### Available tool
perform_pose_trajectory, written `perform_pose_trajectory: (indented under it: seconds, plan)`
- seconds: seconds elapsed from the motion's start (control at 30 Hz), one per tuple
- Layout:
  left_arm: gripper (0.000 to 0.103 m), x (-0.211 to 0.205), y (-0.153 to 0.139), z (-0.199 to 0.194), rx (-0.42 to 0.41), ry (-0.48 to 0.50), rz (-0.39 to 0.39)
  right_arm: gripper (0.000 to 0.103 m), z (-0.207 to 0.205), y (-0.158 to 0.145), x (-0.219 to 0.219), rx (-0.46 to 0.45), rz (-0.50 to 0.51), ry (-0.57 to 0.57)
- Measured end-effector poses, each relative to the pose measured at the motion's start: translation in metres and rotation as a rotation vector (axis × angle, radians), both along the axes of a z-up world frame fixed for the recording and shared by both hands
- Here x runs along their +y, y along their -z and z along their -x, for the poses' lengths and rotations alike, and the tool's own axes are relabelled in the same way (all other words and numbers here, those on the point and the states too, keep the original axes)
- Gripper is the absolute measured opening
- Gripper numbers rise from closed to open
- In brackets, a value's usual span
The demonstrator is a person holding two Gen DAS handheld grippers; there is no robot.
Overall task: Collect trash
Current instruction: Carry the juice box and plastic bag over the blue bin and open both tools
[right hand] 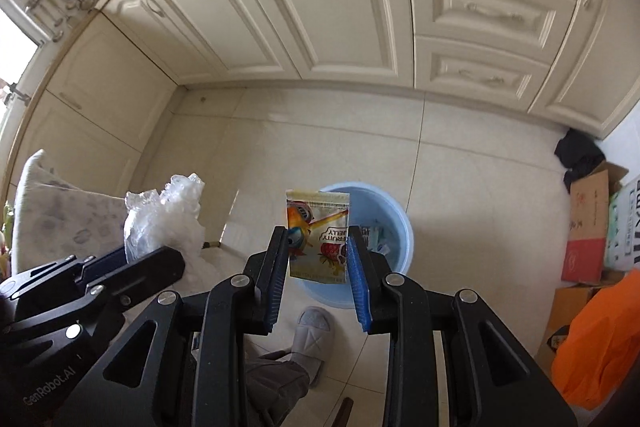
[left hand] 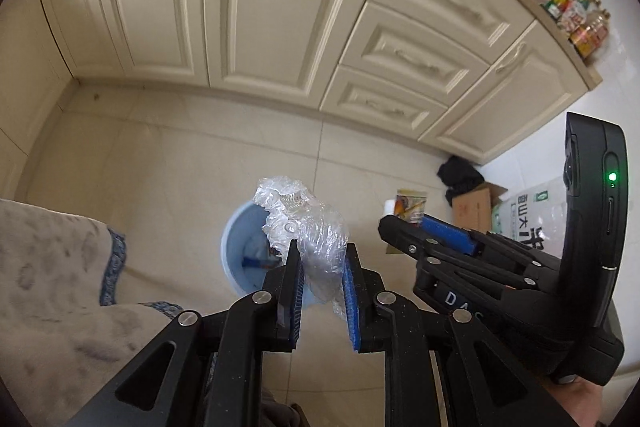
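My left gripper [left hand: 322,255] is shut on a crumpled clear plastic wrap [left hand: 308,227] and holds it over the pale blue trash bin [left hand: 240,227] on the floor. My right gripper [right hand: 318,243] is shut on a colourful fruit jelly pouch [right hand: 318,231] and holds it just over the near rim of the same bin [right hand: 400,227], which has some litter inside. The right gripper [left hand: 404,223] with the pouch [left hand: 410,203] shows at the right of the left wrist view. The left gripper [right hand: 168,259] with the wrap [right hand: 164,219] shows at the left of the right wrist view.
Cream kitchen cabinets [right hand: 320,7] line the far side of the tiled floor. A cloth-covered surface [left hand: 48,267] is at the left. Cardboard boxes [right hand: 588,227], a black bundle [right hand: 576,155] and an orange bag [right hand: 600,339] crowd the right. My slippered foot [right hand: 312,331] is below.
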State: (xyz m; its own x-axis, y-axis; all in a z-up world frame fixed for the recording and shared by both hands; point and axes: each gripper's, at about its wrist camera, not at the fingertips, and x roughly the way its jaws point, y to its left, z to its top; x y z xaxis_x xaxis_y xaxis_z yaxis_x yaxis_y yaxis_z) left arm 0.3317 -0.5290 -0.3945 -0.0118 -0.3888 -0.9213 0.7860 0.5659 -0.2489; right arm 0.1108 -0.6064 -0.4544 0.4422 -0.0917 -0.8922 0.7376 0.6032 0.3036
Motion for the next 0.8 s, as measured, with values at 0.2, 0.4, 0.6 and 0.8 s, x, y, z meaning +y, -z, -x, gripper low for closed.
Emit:
perform_pose_trajectory:
  seconds: [0.2,0.4,0.6,0.8]
  plan:
    - [0.028,-0.034,0.015,-0.037,0.023,0.009,-0.051,0.041,-0.005,0.027,-0.014,0.013,-0.059,0.029]
    - [0.086,-0.048,0.007,-0.028,-0.083,-0.019,-0.078,0.103,0.013,0.023,-0.019,0.012,-0.043,0.127]
    - [0.095,-0.033,-0.015,-0.009,-0.145,-0.049,-0.061,0.103,0.022,0.004,-0.014,0.01,-0.013,0.163]
    - [0.095,0.008,-0.057,0.029,-0.212,-0.055,0.001,0.103,0.027,-0.025,-0.005,-0.017,0.019,0.177]
